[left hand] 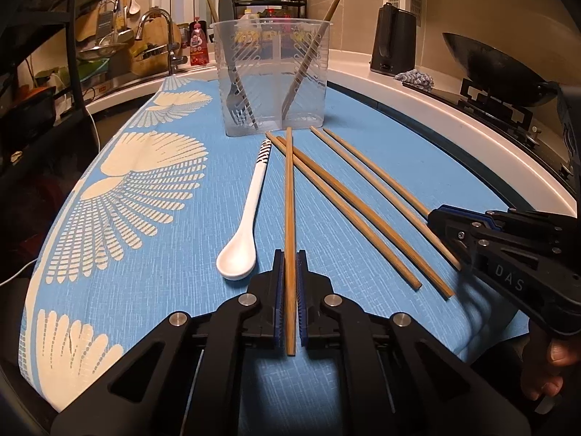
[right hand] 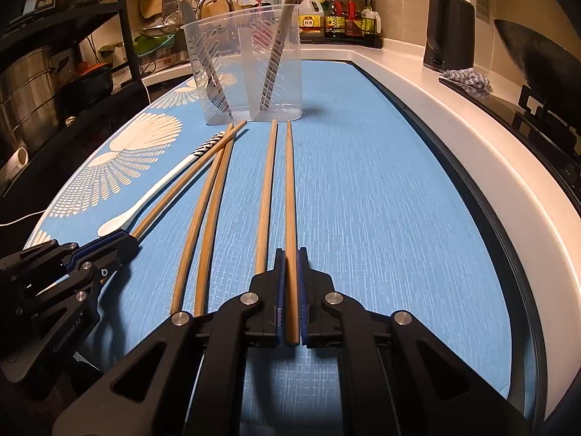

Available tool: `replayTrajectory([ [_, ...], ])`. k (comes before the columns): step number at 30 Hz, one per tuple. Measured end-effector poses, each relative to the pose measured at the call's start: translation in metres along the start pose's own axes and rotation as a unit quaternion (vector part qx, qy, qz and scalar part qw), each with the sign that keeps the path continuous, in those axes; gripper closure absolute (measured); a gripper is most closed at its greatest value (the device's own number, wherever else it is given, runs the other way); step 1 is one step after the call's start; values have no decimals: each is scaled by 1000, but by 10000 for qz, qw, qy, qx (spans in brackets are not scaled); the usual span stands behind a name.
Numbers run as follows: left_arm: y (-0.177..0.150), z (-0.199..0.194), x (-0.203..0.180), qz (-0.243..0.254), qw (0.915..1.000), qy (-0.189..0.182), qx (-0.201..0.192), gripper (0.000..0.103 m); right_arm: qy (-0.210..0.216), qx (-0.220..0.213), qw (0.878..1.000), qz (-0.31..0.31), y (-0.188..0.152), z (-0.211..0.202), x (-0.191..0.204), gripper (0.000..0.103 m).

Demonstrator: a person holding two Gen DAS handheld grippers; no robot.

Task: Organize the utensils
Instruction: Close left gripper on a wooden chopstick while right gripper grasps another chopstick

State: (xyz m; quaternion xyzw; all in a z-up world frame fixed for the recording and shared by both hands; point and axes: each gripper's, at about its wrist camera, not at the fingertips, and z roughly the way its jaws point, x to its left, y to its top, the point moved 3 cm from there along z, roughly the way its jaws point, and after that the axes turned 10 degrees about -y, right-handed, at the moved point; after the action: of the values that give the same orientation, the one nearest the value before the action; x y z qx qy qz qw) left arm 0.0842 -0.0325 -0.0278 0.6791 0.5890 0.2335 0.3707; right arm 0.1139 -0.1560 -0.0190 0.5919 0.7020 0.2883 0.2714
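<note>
1. currently left tongs are clamped on a chopstick, its far end lying across a second pair of chopsticks near the container.
2. right tongs are clamped on the rightmost chopstick; its mate lies just beside it on the cloth.
3. white spoon lies left of the left tongs, bowl toward the camera, patterned handle pointing at the container.
4. clear plastic container stands upright at the far end of the blue cloth; a fork leans in its left compartment, one chopstick in the right.
5. a black kettle and a wok sit on the table to the right.
</note>
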Motion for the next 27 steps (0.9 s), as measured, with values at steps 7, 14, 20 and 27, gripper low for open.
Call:
replayTrajectory([
  [7,12,-24,14,1,9982,305,-514,97,-135,-45,9998,146,-2,-1,-9,96],
  [14,13,-35,45,-174,9940,807,-724,97,-273,-43,9992,293,-2,1,-16,96],
  [20,9,-30,62,-238,9917,1057,-698,97,-326,-59,9991,281,-2,0,-14,96],
  [27,0,-17,71,-454,9939,891,-461,96,-265,-203,9991,249,-5,-1,-17,95],
])
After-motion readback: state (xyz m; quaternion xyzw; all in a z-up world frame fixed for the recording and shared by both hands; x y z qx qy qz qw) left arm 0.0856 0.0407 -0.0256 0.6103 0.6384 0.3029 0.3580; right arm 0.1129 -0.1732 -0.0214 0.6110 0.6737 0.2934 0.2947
